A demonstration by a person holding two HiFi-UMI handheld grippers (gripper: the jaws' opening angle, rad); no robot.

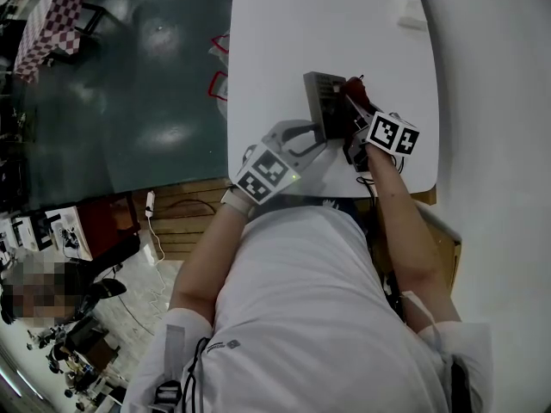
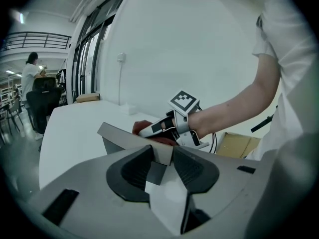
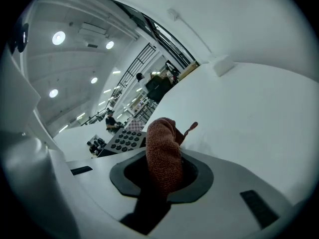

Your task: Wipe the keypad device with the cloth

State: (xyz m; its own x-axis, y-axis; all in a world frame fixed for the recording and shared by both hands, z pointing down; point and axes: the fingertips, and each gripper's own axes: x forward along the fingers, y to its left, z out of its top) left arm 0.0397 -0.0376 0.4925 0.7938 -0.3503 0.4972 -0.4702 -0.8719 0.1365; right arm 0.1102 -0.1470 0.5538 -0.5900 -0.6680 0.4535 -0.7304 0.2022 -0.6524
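Observation:
The grey keypad device [image 1: 324, 98] lies near the front of the white table [image 1: 293, 24]. Its dark round buttons [image 3: 125, 141] show in the right gripper view. My left gripper [image 1: 320, 136] is shut on the device's near edge, and that grey slab [image 2: 130, 140] sits pinched between its black pads [image 2: 137, 169]. My right gripper [image 1: 355, 108] is shut on a red-brown cloth [image 3: 164, 156]. The cloth [image 1: 354, 88] rests at the device's right side. In the left gripper view the right gripper [image 2: 160, 128] lies over the device with the cloth [image 2: 141, 127] bunched at its tip.
A small white box [image 1: 411, 13] sits at the table's far right by the curved white wall. Red-outlined items [image 1: 219, 67] hang at the table's left edge. A cardboard box [image 2: 234, 144] stands beyond the front right edge. A cable trails behind the right gripper.

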